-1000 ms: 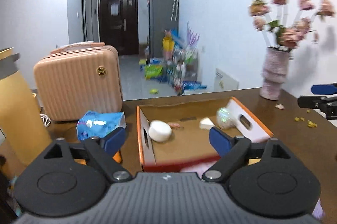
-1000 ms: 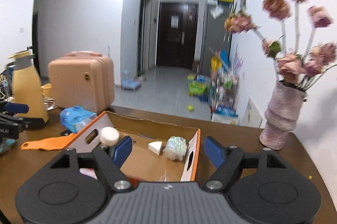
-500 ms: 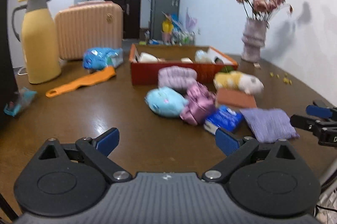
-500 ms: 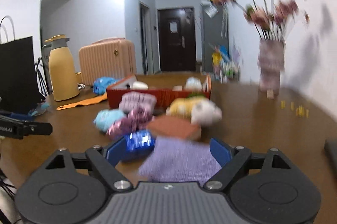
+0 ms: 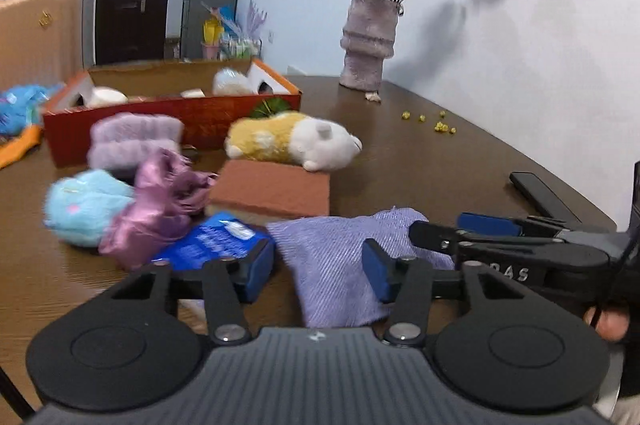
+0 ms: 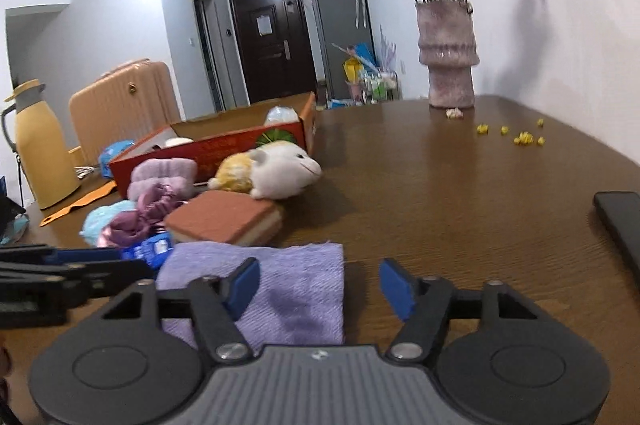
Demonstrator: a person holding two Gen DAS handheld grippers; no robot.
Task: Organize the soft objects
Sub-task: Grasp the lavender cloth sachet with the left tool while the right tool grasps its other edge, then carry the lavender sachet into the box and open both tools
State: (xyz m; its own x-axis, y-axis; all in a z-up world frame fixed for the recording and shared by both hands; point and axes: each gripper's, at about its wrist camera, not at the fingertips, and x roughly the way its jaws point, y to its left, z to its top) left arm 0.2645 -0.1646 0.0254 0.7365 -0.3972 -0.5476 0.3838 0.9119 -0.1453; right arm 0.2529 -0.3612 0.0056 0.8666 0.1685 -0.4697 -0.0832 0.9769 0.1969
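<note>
A lilac cloth (image 5: 332,257) lies flat on the brown table (image 5: 420,165), nearest of a heap of soft things. My left gripper (image 5: 318,273) hangs low over its left part with jaws closing; the cloth lies between the pads, which do not press it. My right gripper (image 6: 319,287) straddles the right edge of the cloth (image 6: 280,277), jaws also closing, pads clear of it. Behind lie a brown sponge (image 5: 272,189), a yellow-white plush hamster (image 5: 296,141), a blue packet (image 5: 216,241), a pink satin bundle (image 5: 156,209), a light blue plush (image 5: 84,205) and a fuzzy lilac roll (image 5: 132,141).
A red cardboard box (image 5: 180,117) with several pale items stands behind the heap. A flower vase (image 5: 370,45) and yellow crumbs (image 5: 436,123) are at the back right. A black flat device (image 6: 620,221) lies at the right edge. A yellow flask (image 6: 44,153) and suitcase (image 6: 120,105) stand left.
Both grippers have come down from above the box to just over the lilac cloth at the table's near side. Their jaws now stand narrower than half a second ago.
</note>
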